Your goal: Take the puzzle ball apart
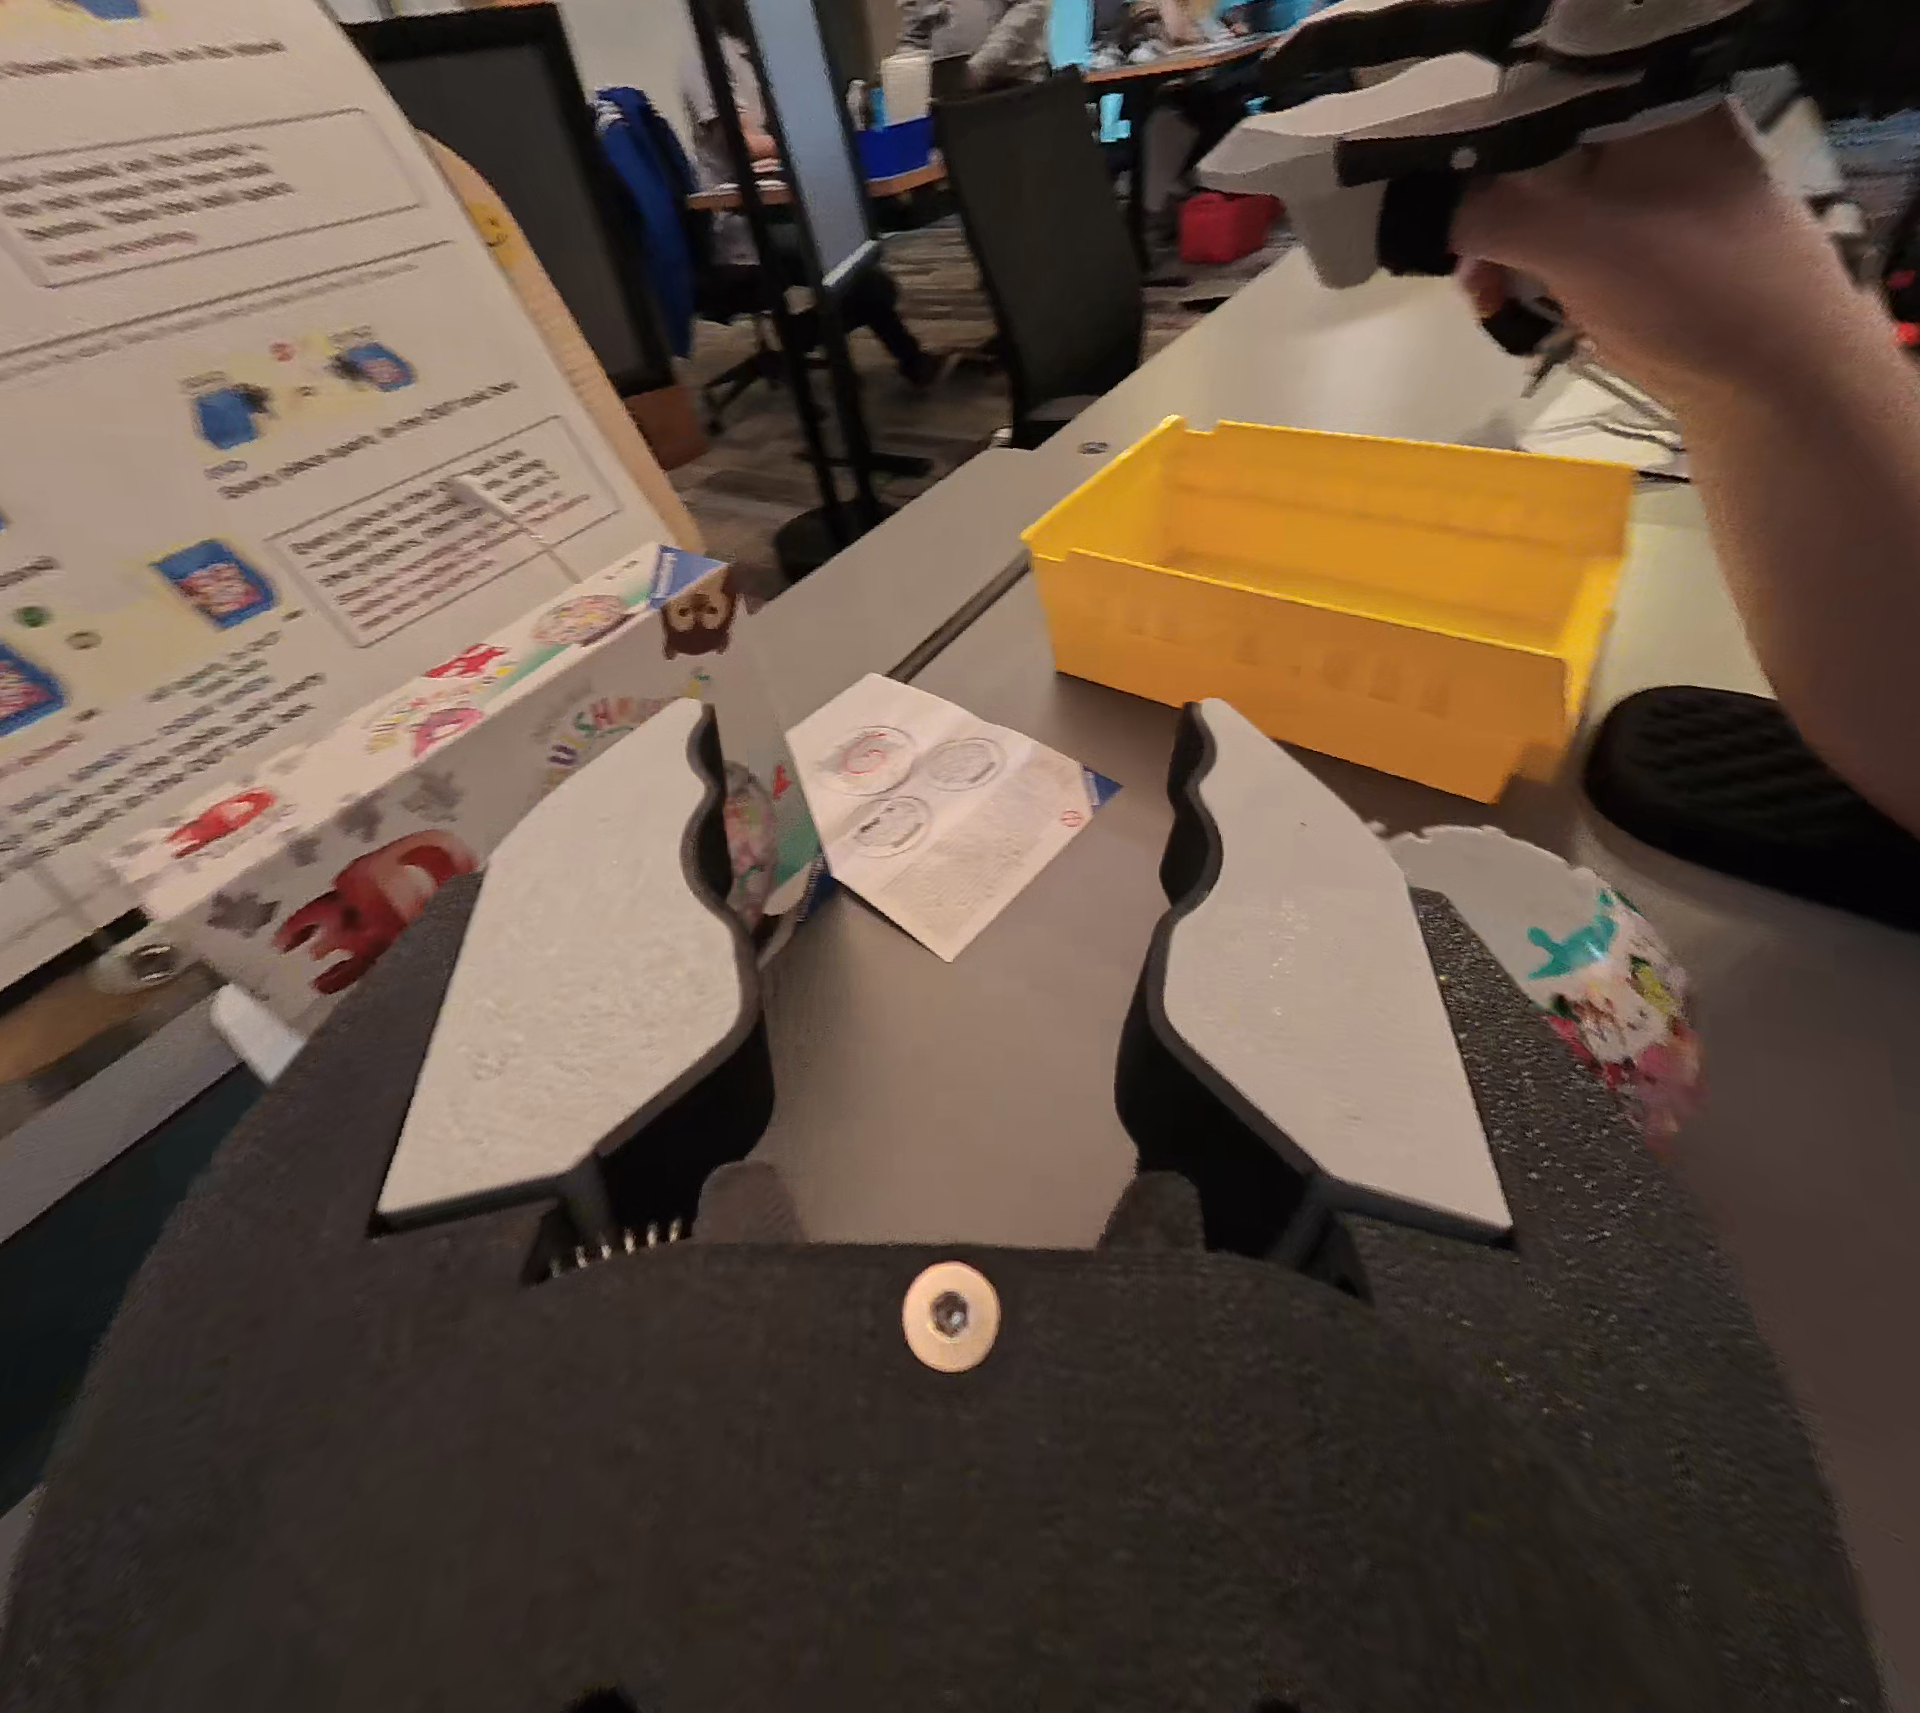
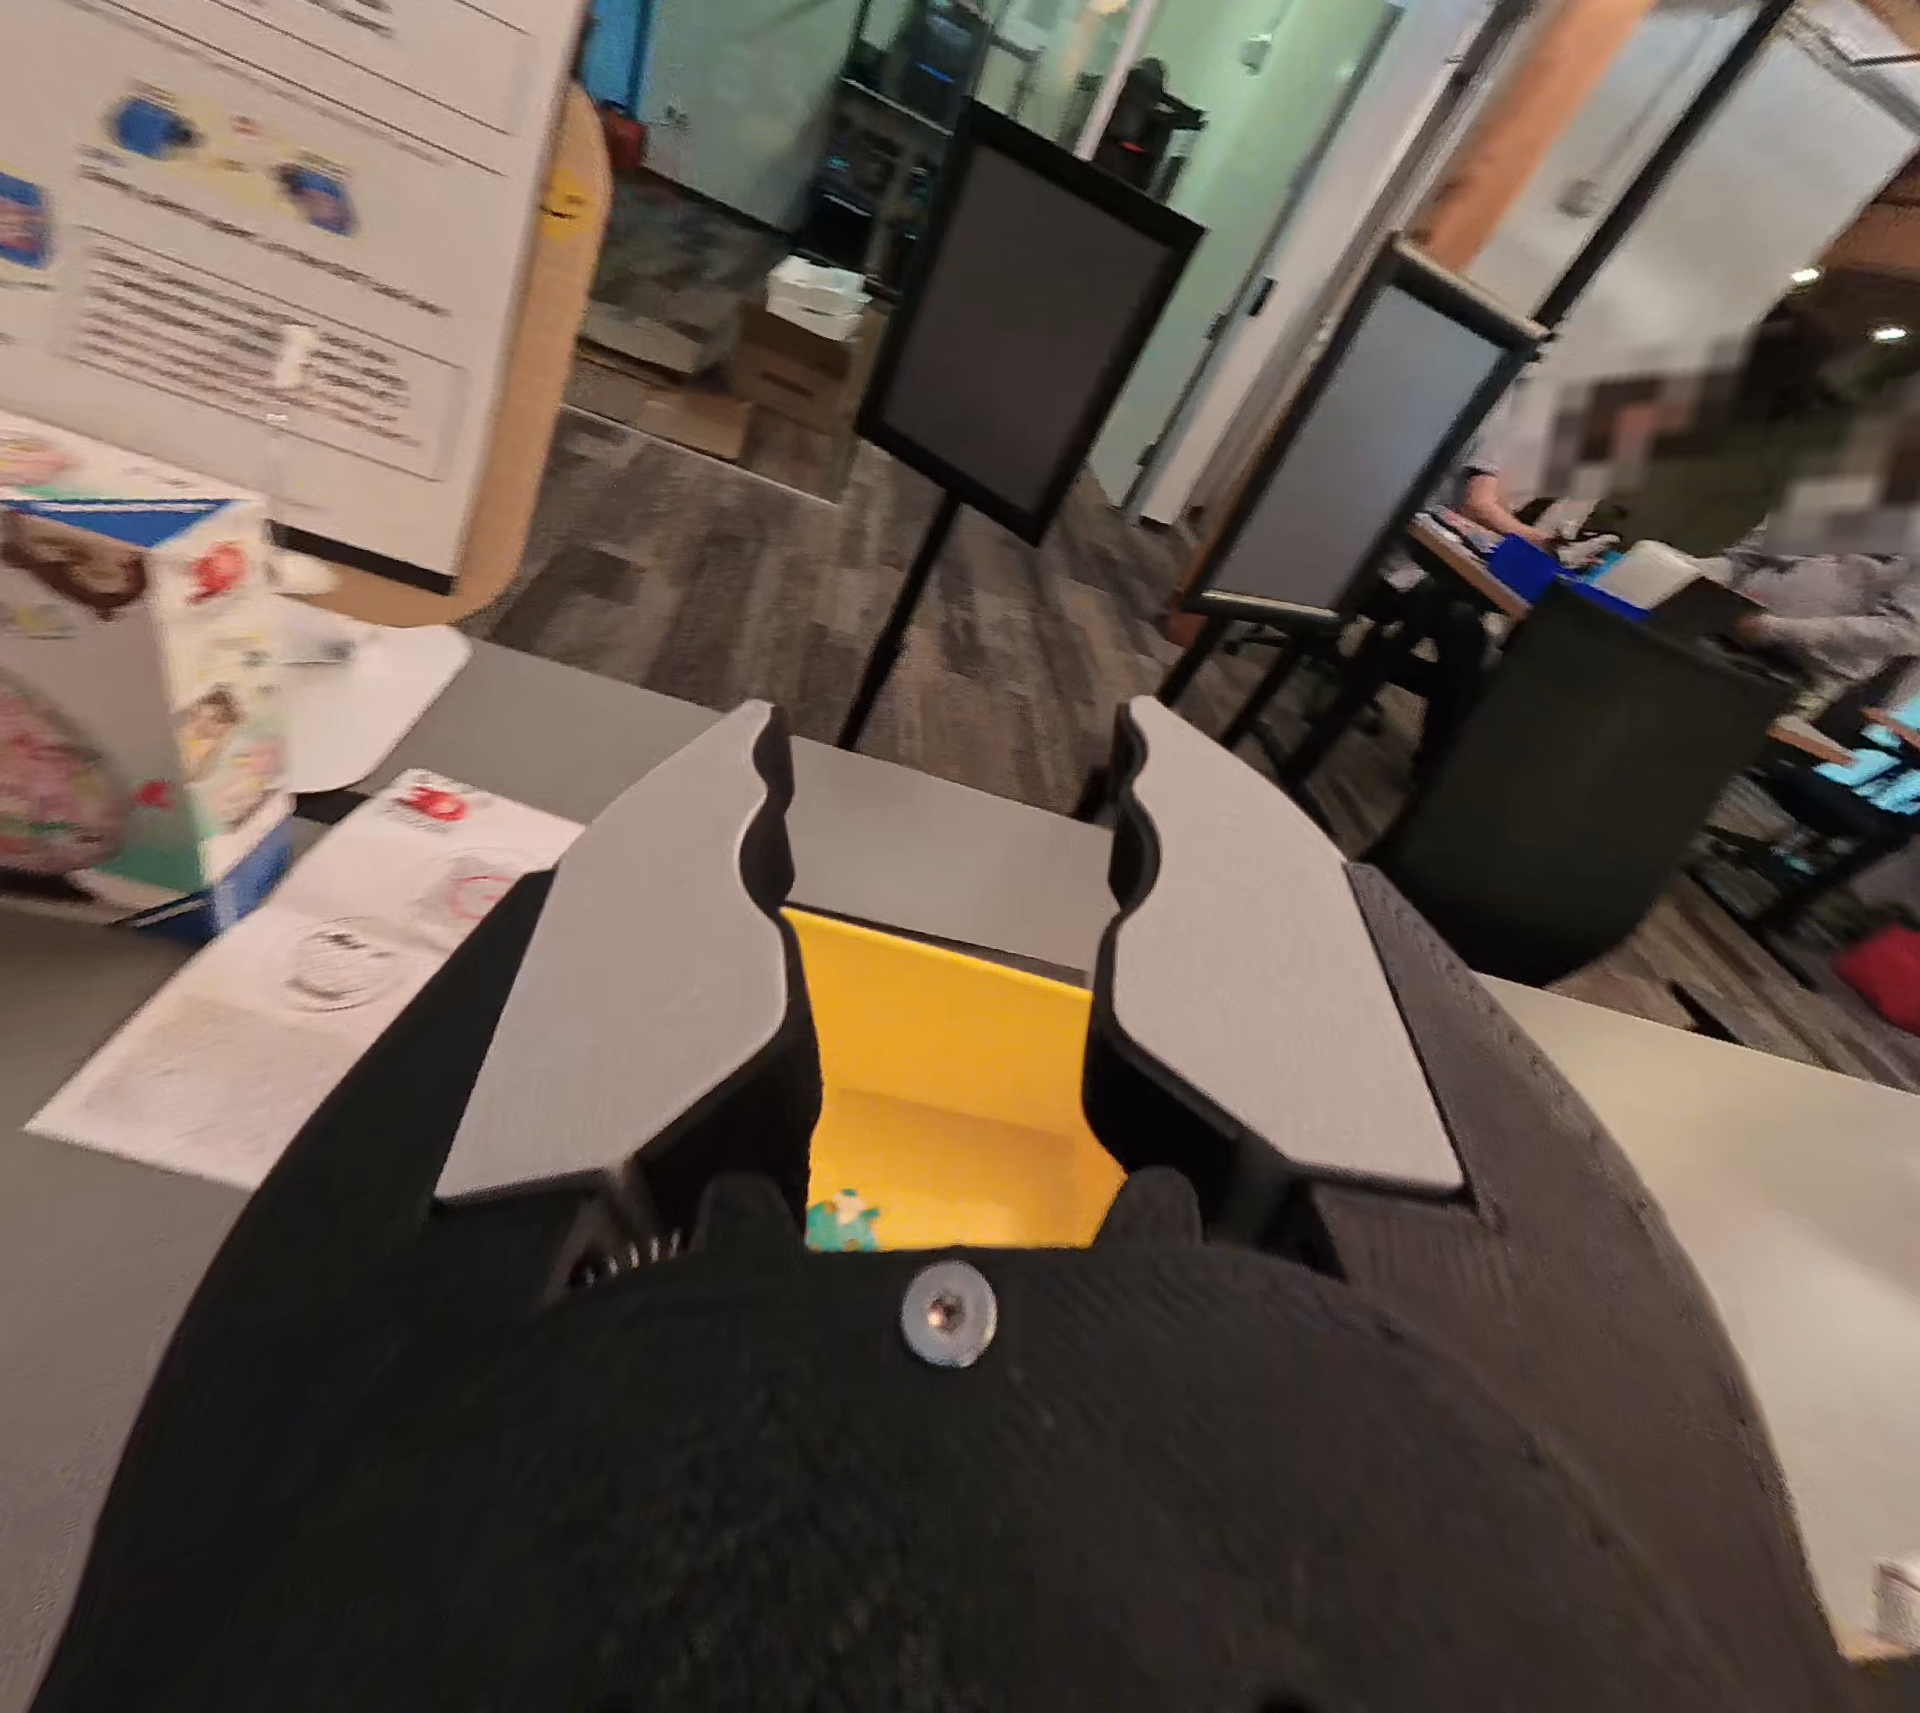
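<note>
While unreadably blurred, poster (image 1: pixel 208 313) behind puzzle box (image 1: pixel 416 790).

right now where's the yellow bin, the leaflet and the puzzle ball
yellow bin (image 1: pixel 1299 676), left wrist view, front wall
leaflet (image 1: pixel 956 842), left wrist view, middle of the sheet
puzzle ball (image 1: pixel 1605 988), left wrist view, printed outer shell

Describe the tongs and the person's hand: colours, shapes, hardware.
Both tongs are alike: a black, rough-textured body with a silver screw at centre, and two flat light-grey fingers with black wavy inner edges. On the left tongs a small spring shows at the left finger's base; the right tongs show one too. In the left wrist view, the hand on the right tongs is bare, no sleeve visible.
</note>
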Demonstrator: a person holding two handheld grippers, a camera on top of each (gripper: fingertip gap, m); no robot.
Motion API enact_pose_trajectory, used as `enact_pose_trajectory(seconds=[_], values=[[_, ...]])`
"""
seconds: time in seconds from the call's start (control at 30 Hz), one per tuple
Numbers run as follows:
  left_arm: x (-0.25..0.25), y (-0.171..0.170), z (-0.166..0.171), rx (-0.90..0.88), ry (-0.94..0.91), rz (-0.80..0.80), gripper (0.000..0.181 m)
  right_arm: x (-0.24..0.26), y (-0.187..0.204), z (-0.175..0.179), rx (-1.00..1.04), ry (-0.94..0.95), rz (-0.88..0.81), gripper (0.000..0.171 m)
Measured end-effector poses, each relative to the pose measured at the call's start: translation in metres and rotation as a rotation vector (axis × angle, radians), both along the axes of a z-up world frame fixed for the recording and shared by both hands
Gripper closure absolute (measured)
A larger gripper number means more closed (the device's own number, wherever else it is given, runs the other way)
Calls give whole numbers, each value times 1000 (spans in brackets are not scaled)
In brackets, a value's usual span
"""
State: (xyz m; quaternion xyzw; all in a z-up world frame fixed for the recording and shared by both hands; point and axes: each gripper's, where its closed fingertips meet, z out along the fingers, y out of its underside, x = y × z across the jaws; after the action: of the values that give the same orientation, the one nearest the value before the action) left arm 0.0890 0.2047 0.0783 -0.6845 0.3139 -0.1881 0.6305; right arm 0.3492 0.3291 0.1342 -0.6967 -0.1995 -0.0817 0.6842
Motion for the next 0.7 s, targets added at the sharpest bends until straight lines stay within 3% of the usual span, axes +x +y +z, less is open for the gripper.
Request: enact_pose_trajectory(seconds=[0.07, 0.27, 0.7], values=[[-4, 2, 5, 37, 11, 59, 99, 14, 5, 0, 22, -45, -24, 103], [-17, 9, 7, 58, 54, 184, 99, 54, 20, -6, -1, -32, -168, 106], [-22, 18, -4, 14, 43, 213, 100, 77, 25, -2, 26, -5, -238, 106]])
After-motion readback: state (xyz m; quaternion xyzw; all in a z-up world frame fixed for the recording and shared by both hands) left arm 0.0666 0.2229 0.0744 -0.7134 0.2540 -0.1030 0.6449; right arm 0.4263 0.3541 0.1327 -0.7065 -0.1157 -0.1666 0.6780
